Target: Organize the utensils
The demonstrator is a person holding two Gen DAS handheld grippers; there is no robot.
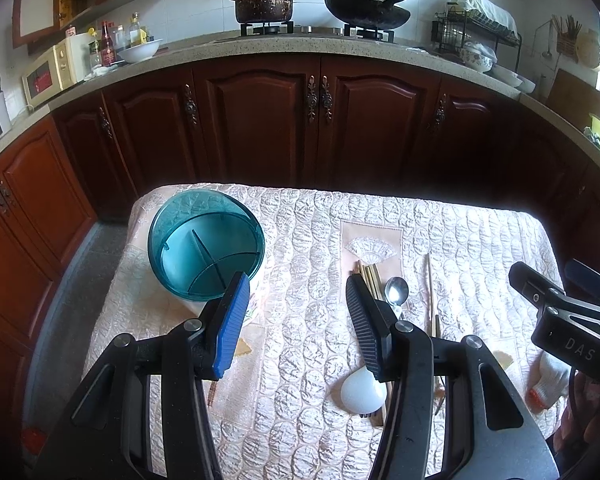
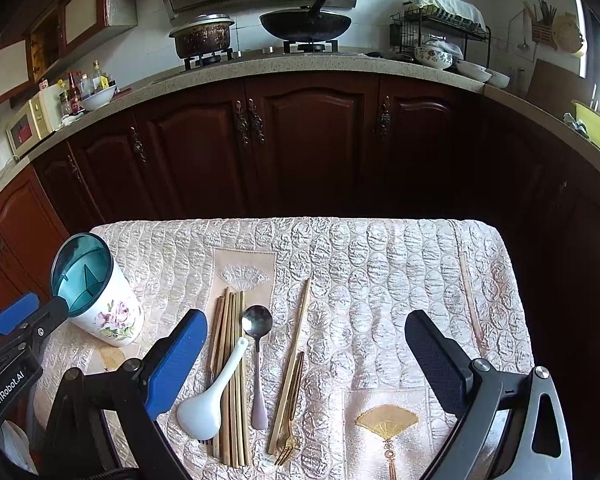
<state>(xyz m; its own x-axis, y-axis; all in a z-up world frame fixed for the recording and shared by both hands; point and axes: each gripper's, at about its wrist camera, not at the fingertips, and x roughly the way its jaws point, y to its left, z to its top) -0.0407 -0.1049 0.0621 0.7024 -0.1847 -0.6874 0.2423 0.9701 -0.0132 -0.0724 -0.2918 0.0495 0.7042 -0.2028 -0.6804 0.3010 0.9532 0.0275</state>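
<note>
A white flowered utensil holder (image 2: 100, 300) with a teal divided insert (image 1: 206, 240) stands upright at the table's left. On the cloth lie a bundle of wooden chopsticks (image 2: 232, 360), a white ceramic spoon (image 2: 208, 404) across them, a metal spoon (image 2: 257, 324), a lighter chopstick pair (image 2: 296, 352) and a gold fork (image 2: 290, 432). My right gripper (image 2: 305, 318) hovers open over these utensils, touching none. My left gripper (image 1: 298, 278) is open and empty between the holder and the metal spoon (image 1: 396, 291). The white spoon (image 1: 362, 394) is partly hidden behind its black finger.
A quilted pink cloth (image 2: 380, 264) covers the small table, whose far edge drops off toward dark wooden cabinets (image 2: 312, 140). A single chopstick (image 2: 470, 296) lies near the right edge. A white work glove (image 1: 548, 380) shows beside the right gripper (image 1: 552, 276).
</note>
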